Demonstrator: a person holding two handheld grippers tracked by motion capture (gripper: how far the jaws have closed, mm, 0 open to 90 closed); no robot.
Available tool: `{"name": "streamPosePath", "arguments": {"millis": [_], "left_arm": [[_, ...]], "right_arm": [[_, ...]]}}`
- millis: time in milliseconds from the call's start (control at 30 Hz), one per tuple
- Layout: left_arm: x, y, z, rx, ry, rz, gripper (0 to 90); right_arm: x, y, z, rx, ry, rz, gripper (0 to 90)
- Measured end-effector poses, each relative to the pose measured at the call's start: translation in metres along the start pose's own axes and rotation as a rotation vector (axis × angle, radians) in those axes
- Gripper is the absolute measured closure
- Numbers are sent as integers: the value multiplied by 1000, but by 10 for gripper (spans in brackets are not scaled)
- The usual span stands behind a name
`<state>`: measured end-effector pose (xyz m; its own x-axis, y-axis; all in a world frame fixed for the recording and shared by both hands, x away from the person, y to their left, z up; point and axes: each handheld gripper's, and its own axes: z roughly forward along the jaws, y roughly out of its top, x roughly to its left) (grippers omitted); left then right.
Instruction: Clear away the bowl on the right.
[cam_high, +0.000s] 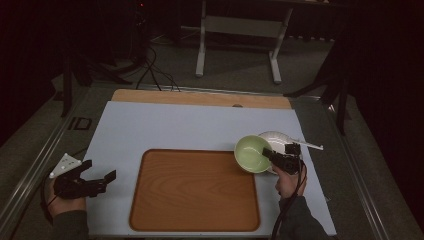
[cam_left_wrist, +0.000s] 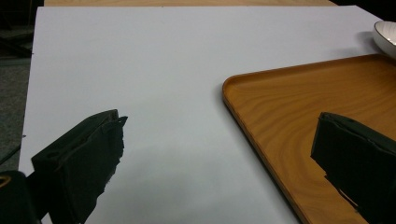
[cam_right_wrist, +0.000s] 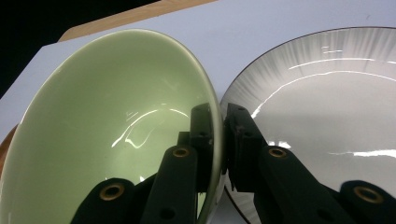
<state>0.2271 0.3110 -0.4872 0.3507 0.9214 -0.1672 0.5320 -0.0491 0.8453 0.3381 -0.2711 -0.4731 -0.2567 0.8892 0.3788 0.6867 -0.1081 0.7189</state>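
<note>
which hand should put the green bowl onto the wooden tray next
Right. The right gripper is already clamped on the rim of the green bowl, tilted beside the white plate at the tray corner. The left gripper hovers open, off the tray's far side.

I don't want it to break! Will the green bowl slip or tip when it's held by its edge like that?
The green bowl looks glazed and shiny, so it may be slippery. The right hand-held gripper pinches just its thin rim, so it will probably tilt and hang. It seems stiff and ceramic, so a knock against the white plate beside it could chip it.
</note>
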Motion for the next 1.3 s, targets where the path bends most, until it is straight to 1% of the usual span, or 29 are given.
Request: {"name": "streamPosePath", "arguments": {"millis": [167,400,600,800,1033,1300], "left_arm": [[0,0,0,0,1,-2,25],[0,0,-1,-2,1,-1,26],[1,0,-1,-3,4,-6,26],[1,0,-1,-2,5,-5,26],[1,0,-1,-1,5,-7,26],[1,0,-1,0,6,-7,26]], "right_arm": [[3,-1,1,3,8,-1,819],[10,-3,4,12,21,-19,819],[15,-5,5,15,32,-21,819],[22,-7,7,23,41,-35,819],[26,-8,8,24,54,-41,819],[32,-10,11,35,58,-51,819]]}}
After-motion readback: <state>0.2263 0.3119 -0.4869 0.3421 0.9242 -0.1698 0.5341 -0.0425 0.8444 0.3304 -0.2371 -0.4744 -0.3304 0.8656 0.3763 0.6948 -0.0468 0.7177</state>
